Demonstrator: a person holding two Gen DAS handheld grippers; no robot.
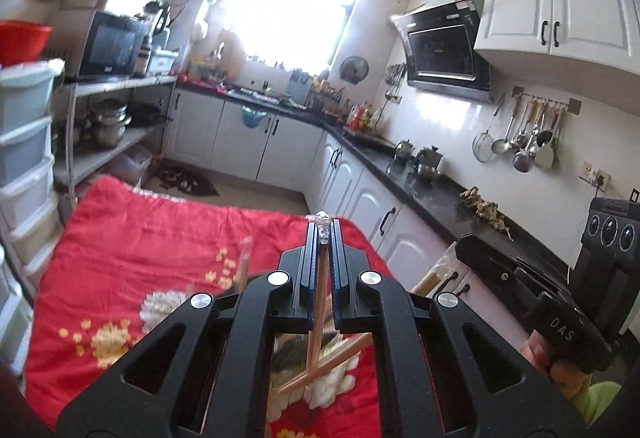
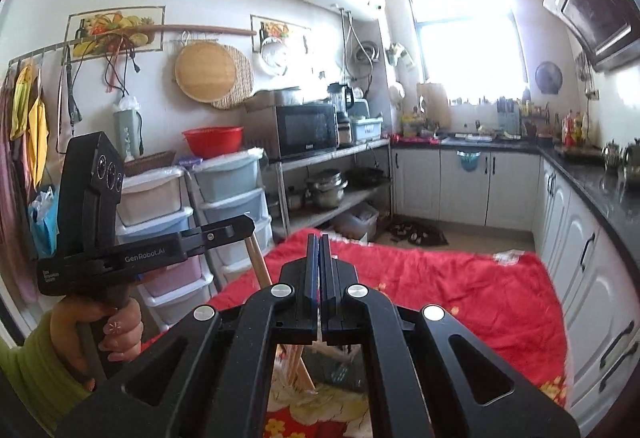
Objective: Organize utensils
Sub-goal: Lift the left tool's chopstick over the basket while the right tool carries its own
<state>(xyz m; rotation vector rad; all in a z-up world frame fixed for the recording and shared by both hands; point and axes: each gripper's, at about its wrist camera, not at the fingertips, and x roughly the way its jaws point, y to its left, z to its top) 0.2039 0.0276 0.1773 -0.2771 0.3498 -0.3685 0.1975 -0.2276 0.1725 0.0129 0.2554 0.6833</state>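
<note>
The left gripper (image 1: 324, 234) is clenched on a wooden chopstick (image 1: 319, 302), which runs up between the jaws with a clear wrapped tip poking out past them. The gripper is lifted over the red floral quilt (image 1: 140, 258), near its middle toward the edge closest to the camera. Below it, more chopsticks (image 1: 332, 362) lie crossed on the quilt. The right gripper (image 2: 320, 266) has its jaws pressed together on nothing visible, and hangs above the same quilt, where a bundle of sticks (image 2: 298, 366) shows beneath its frame.

The step in hand looks like gathering: one chopstick is picked up and carried. Where it should go is not visible in either view. The next move likely calls for finding the holder or the pile, lining the chopstick up with the others, and parting the jaws only once it is low enough not to roll.
</note>
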